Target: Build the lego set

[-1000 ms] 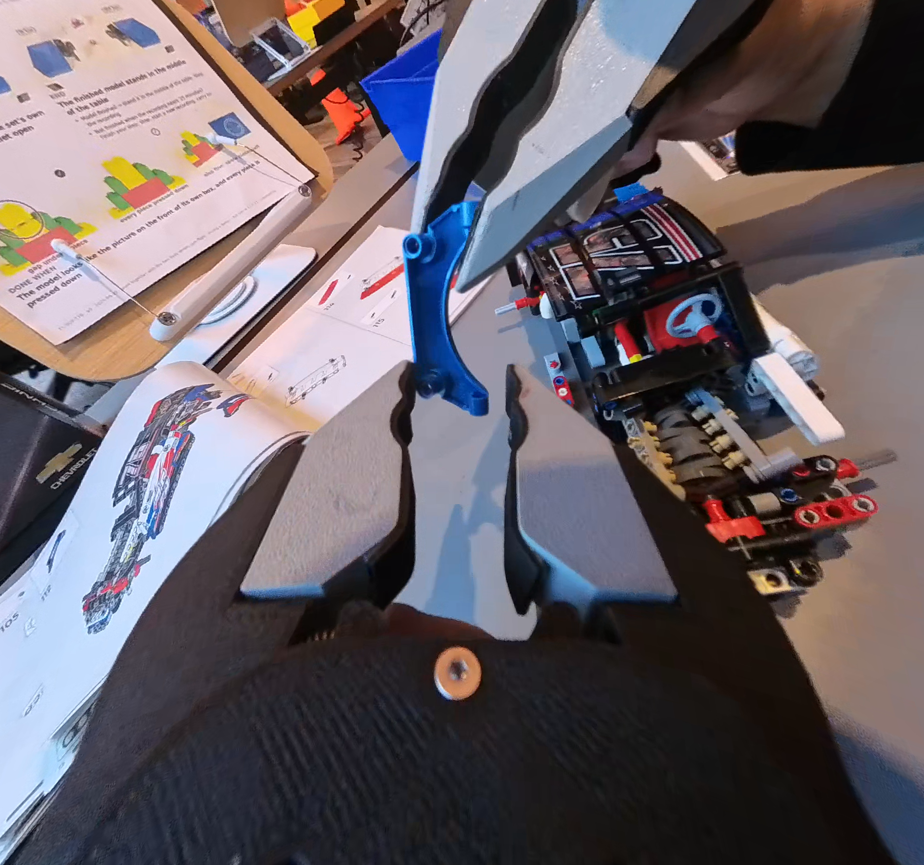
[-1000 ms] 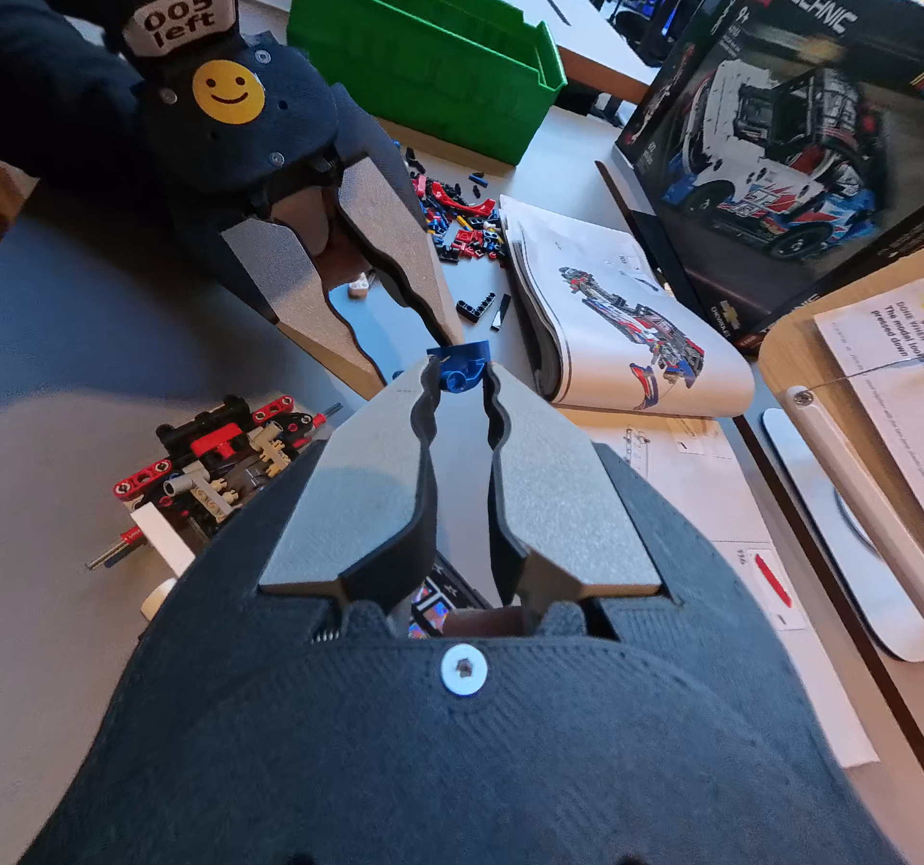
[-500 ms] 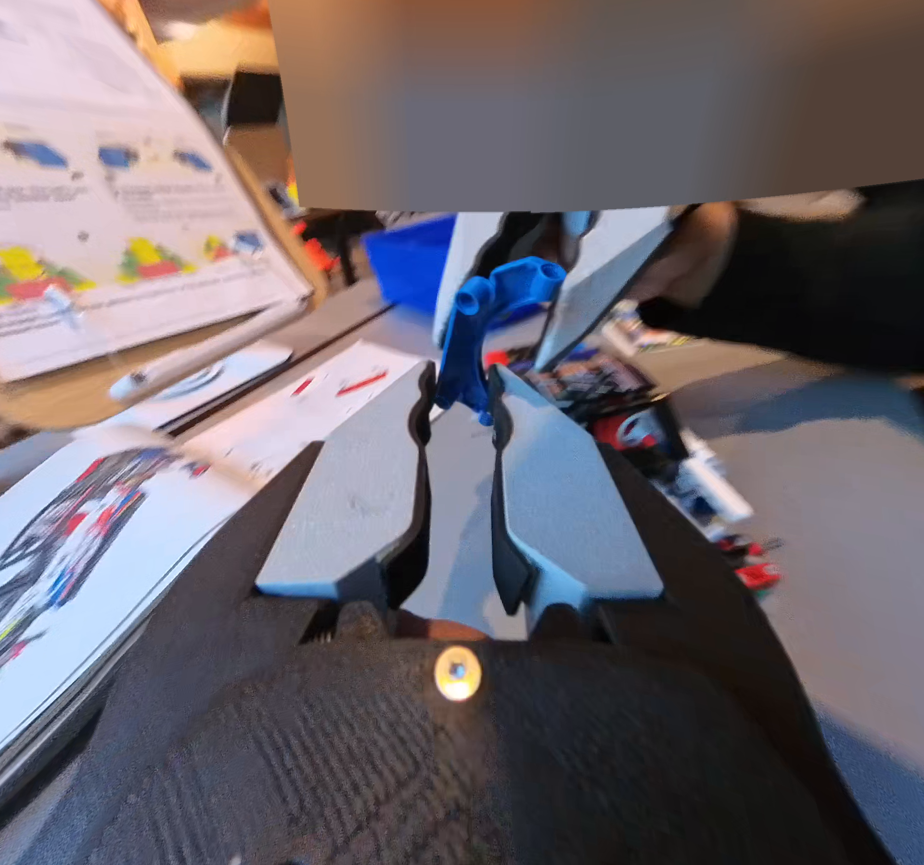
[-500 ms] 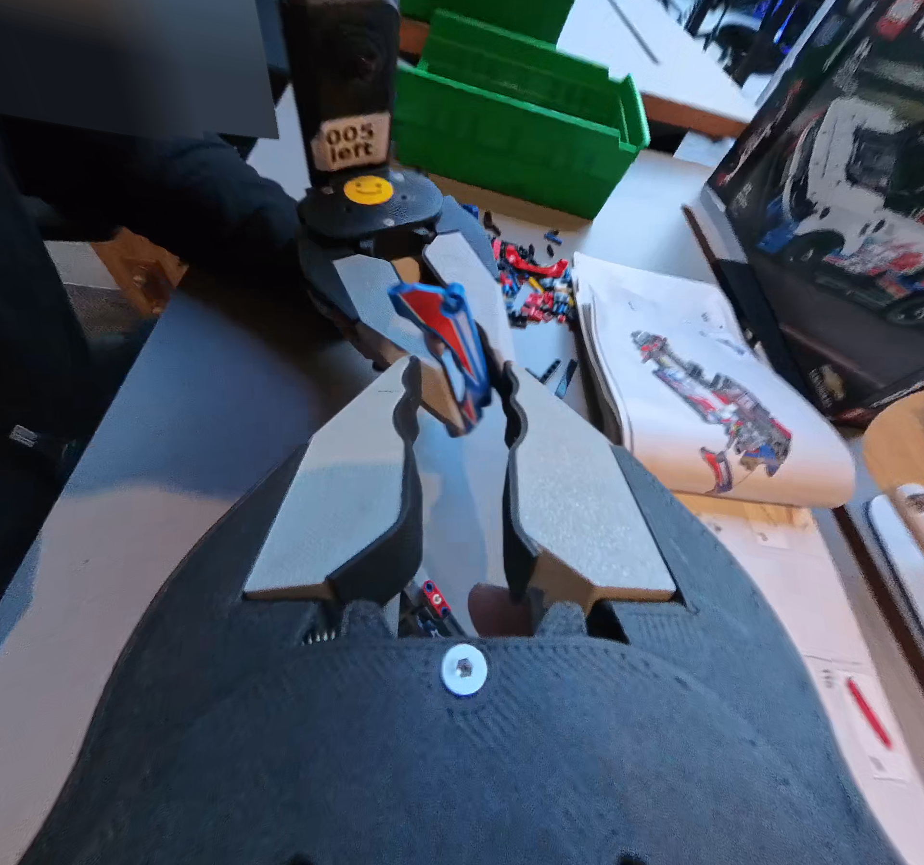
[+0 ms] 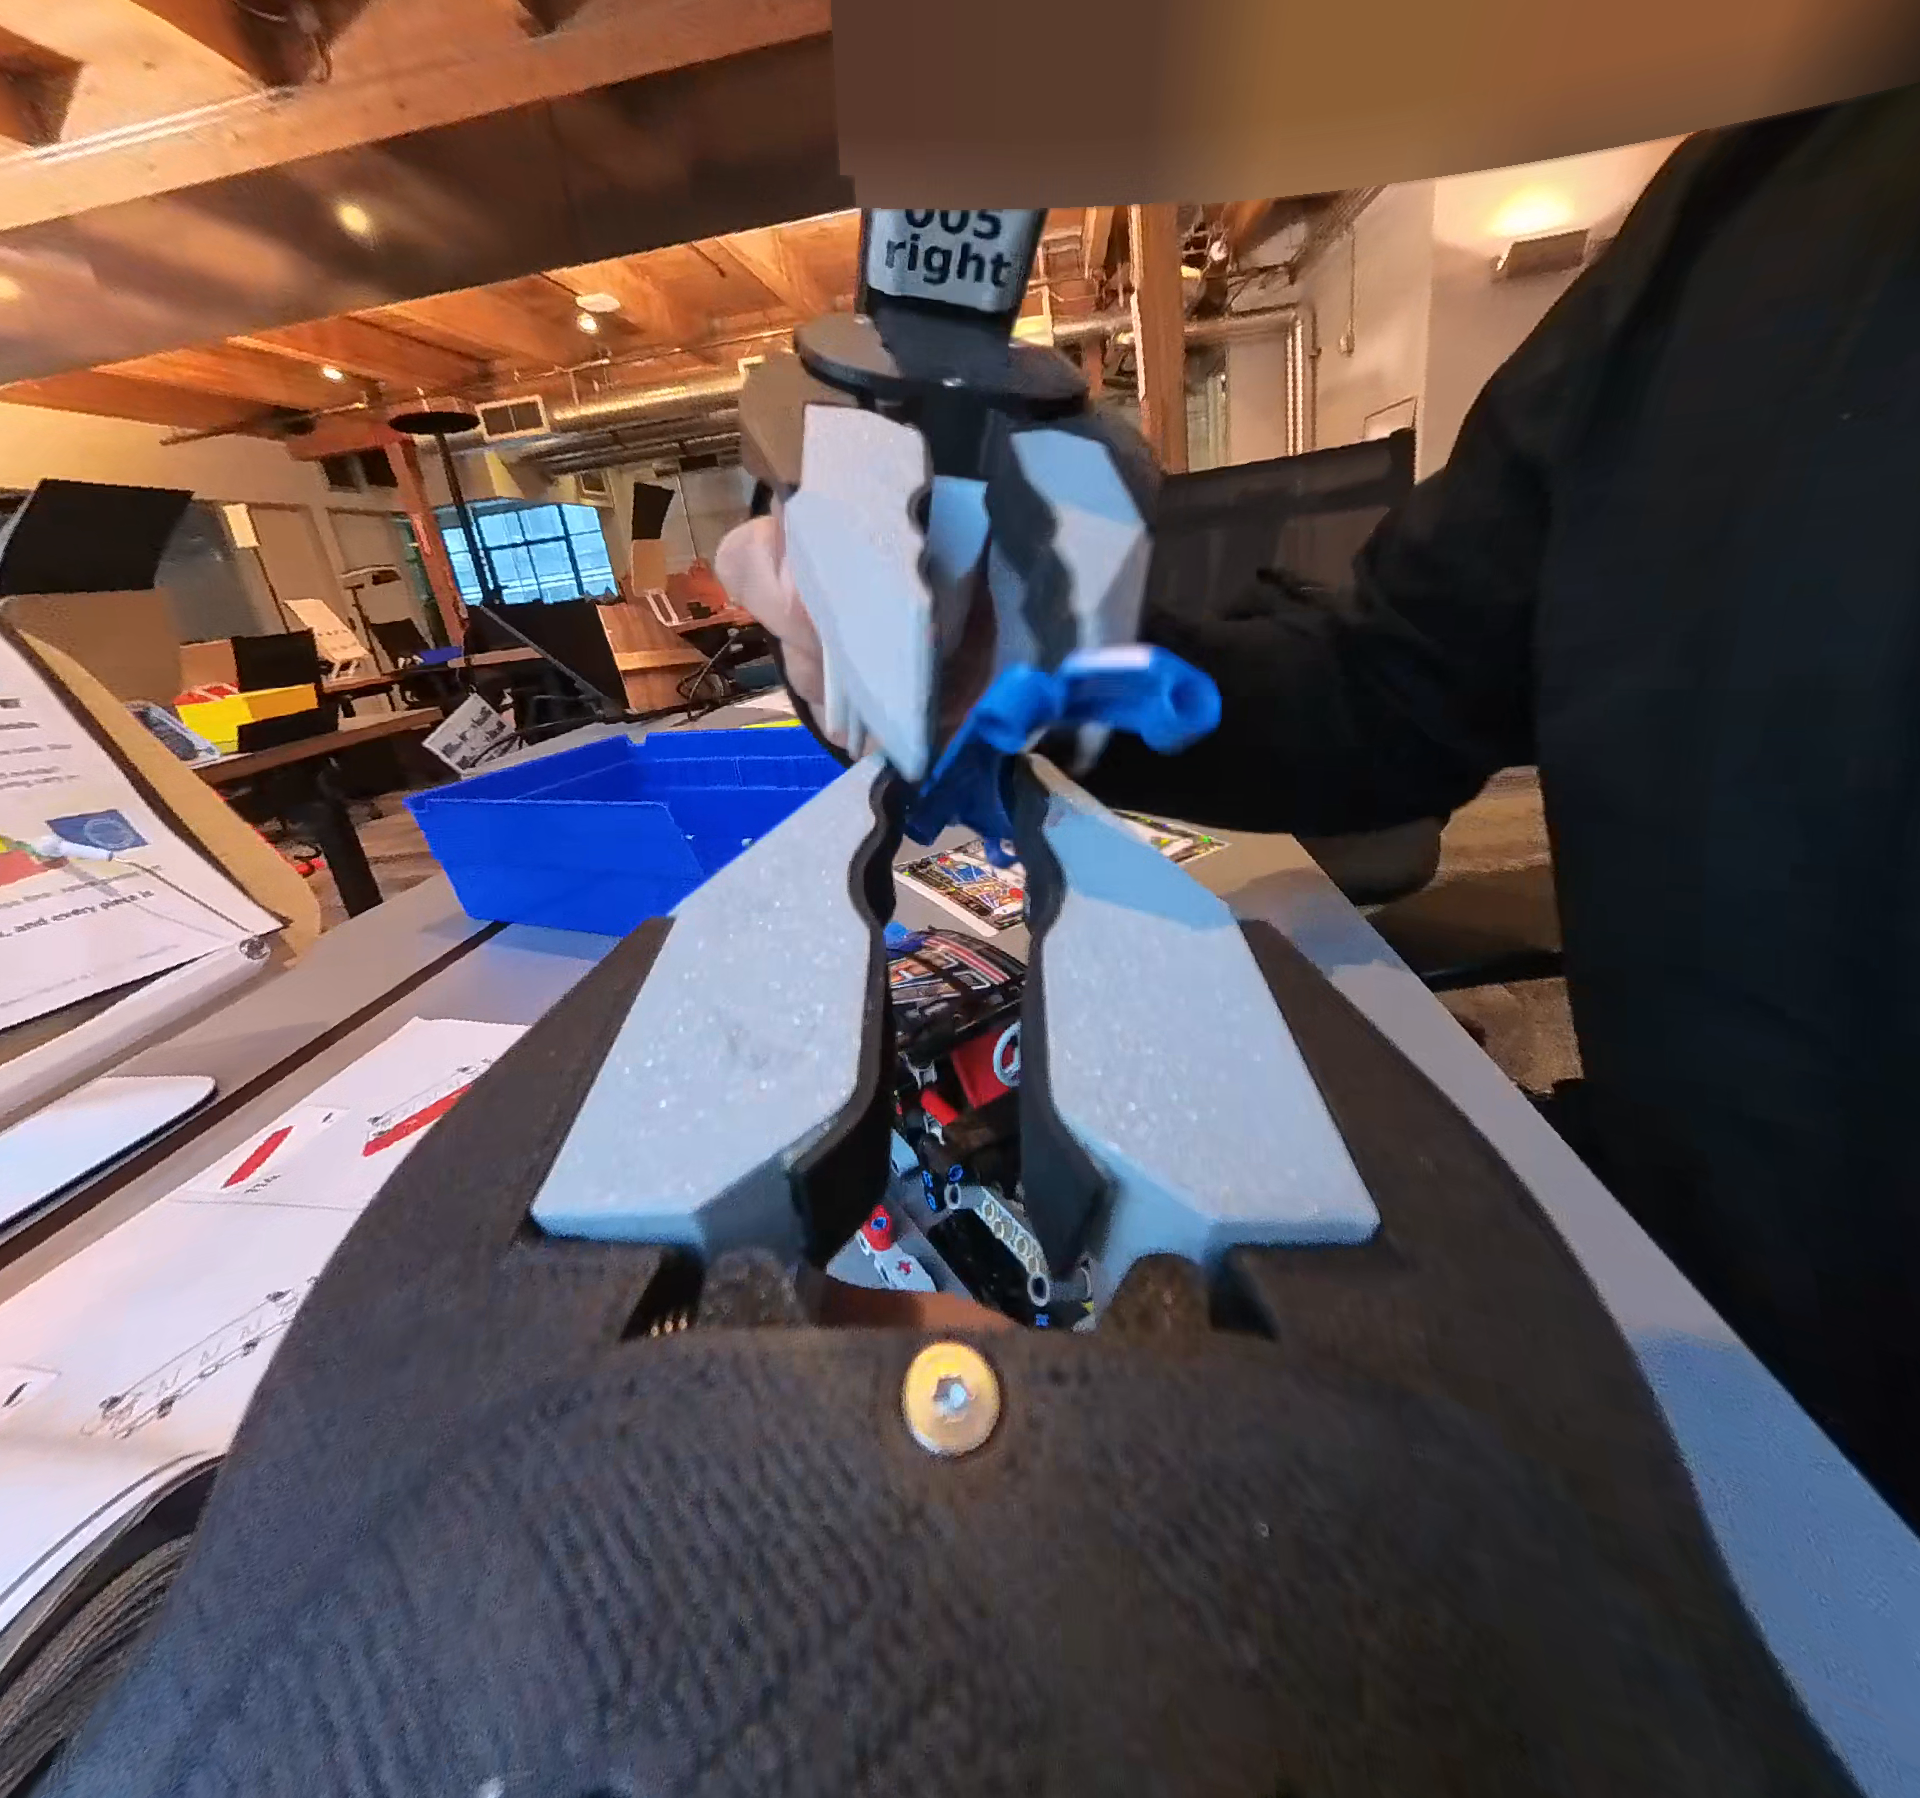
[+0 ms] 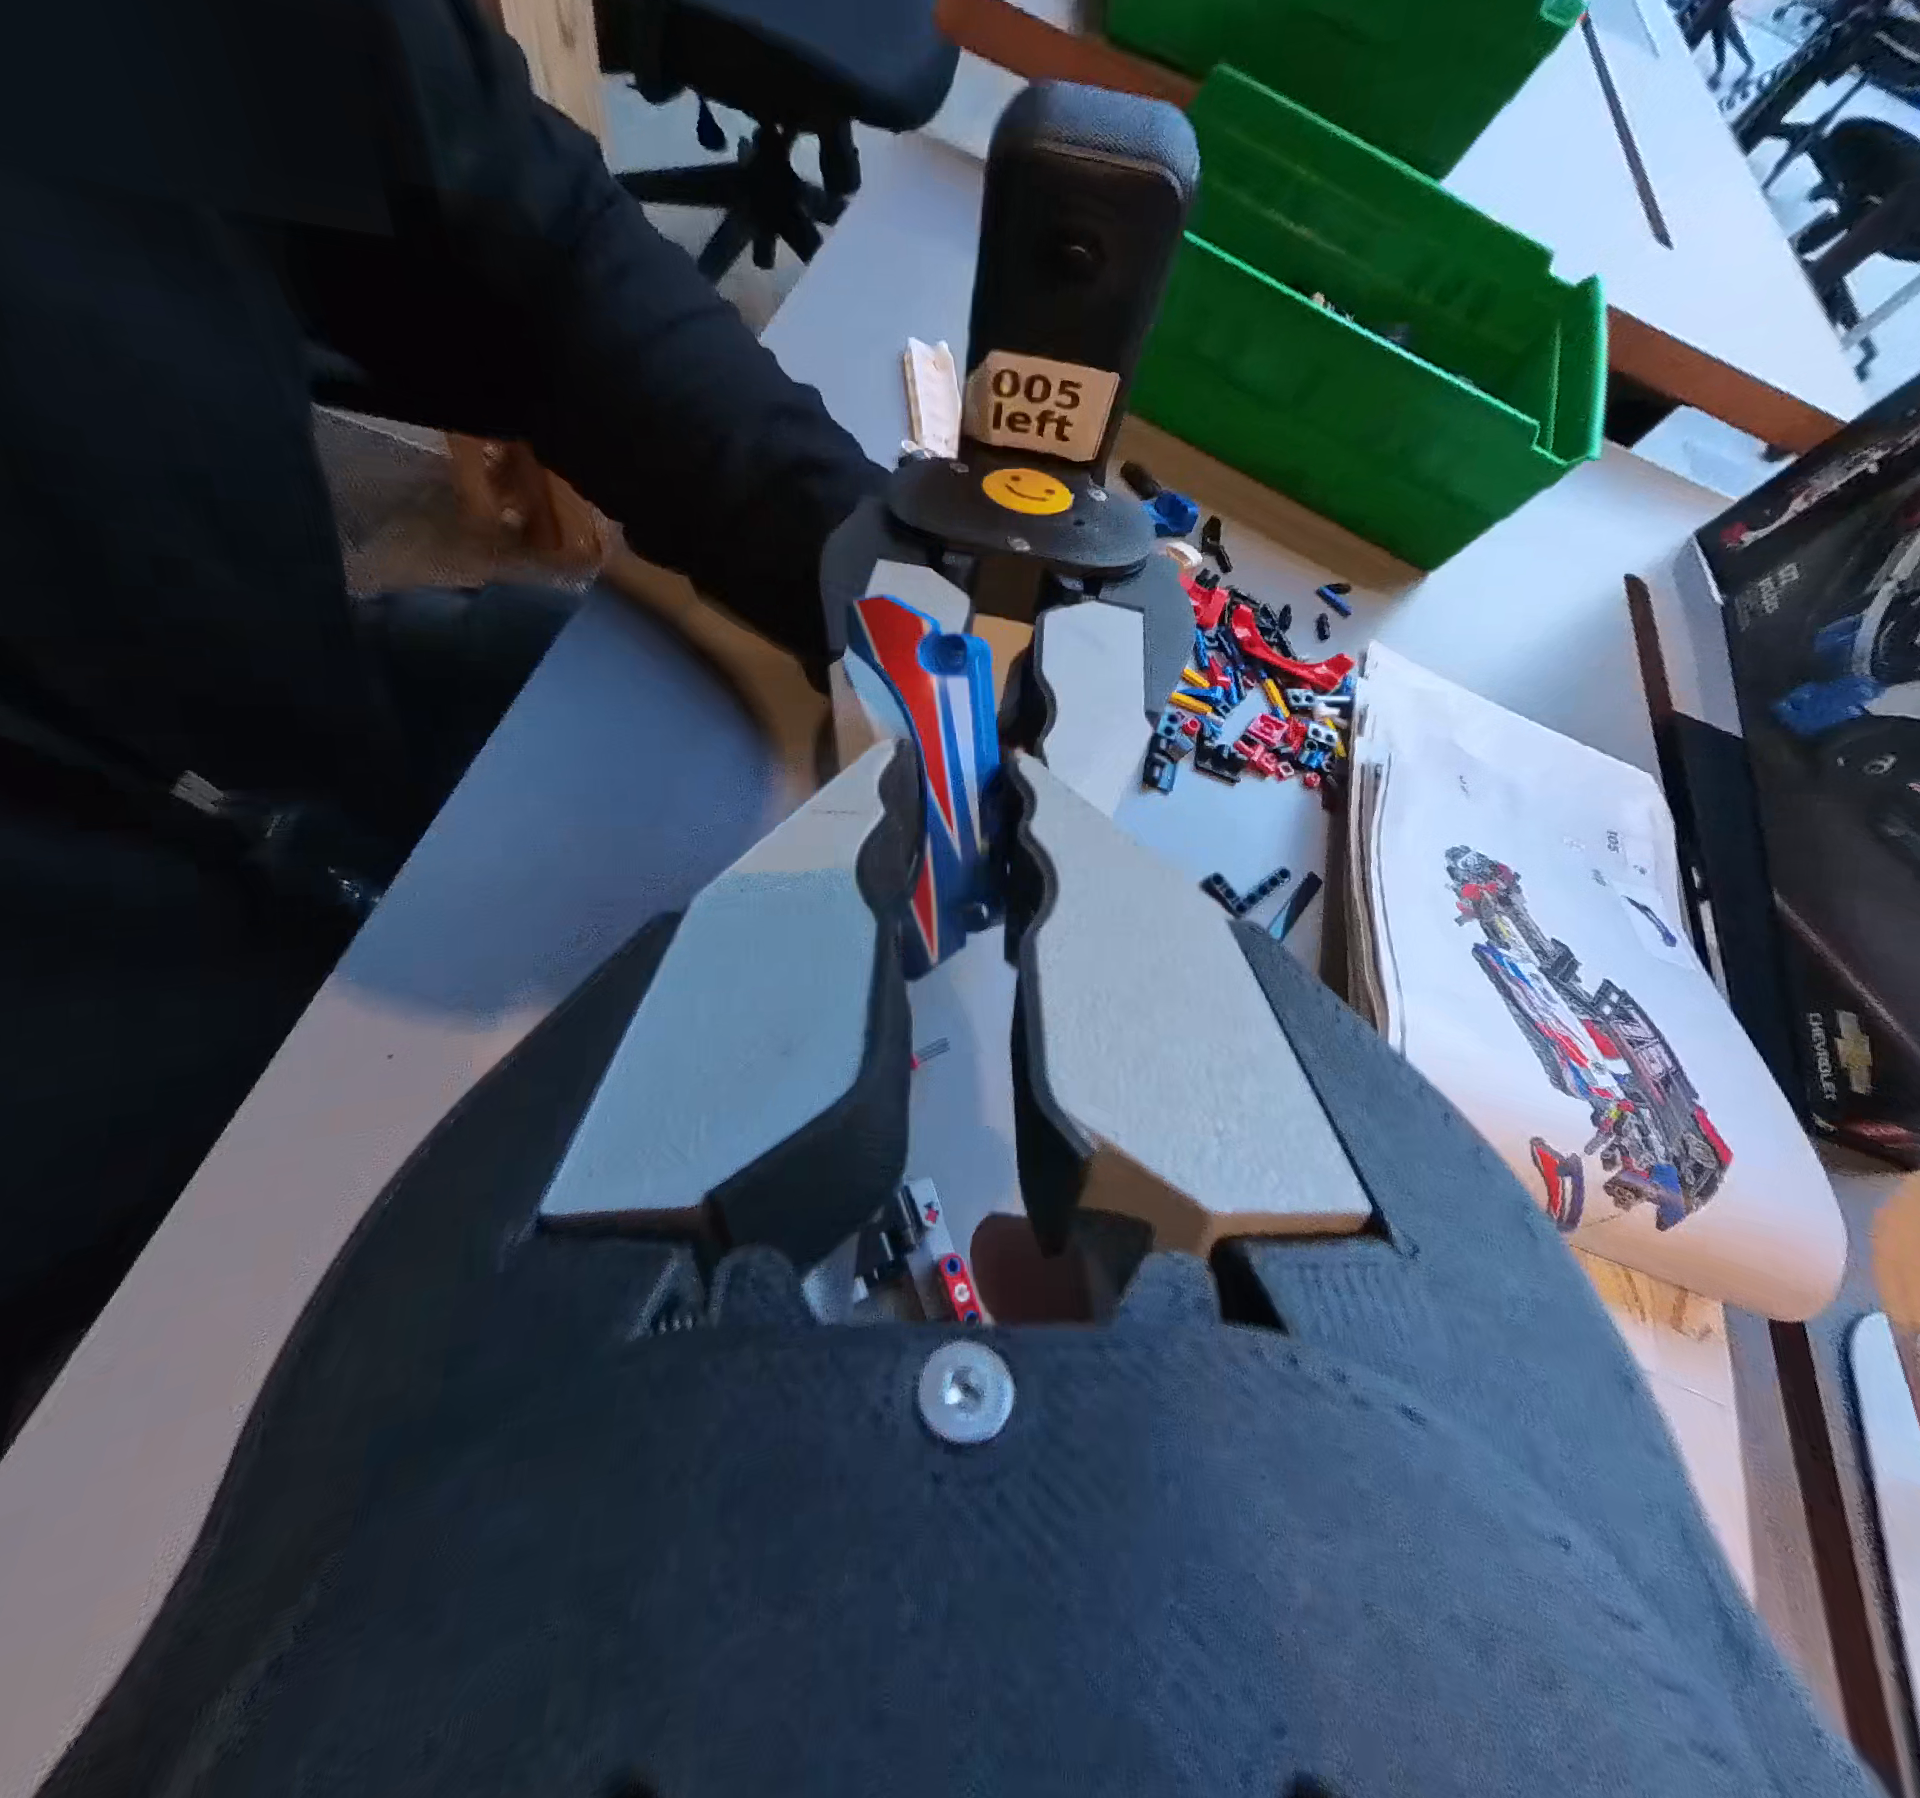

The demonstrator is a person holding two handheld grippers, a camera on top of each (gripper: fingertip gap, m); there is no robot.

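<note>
Blue panel: up in the air between both grippers — a second ago it hung low, close over the car.
Left gripper: its tips now pinch the panel's lower end; before, its fingers were spread wide with nothing in them.
Right gripper: closed on the panel, same as before.
Half-built car: on the grey table, under the grippers.
Loose pieces: a small pile beside the open booklet.
Blue bin: farther back.
</note>
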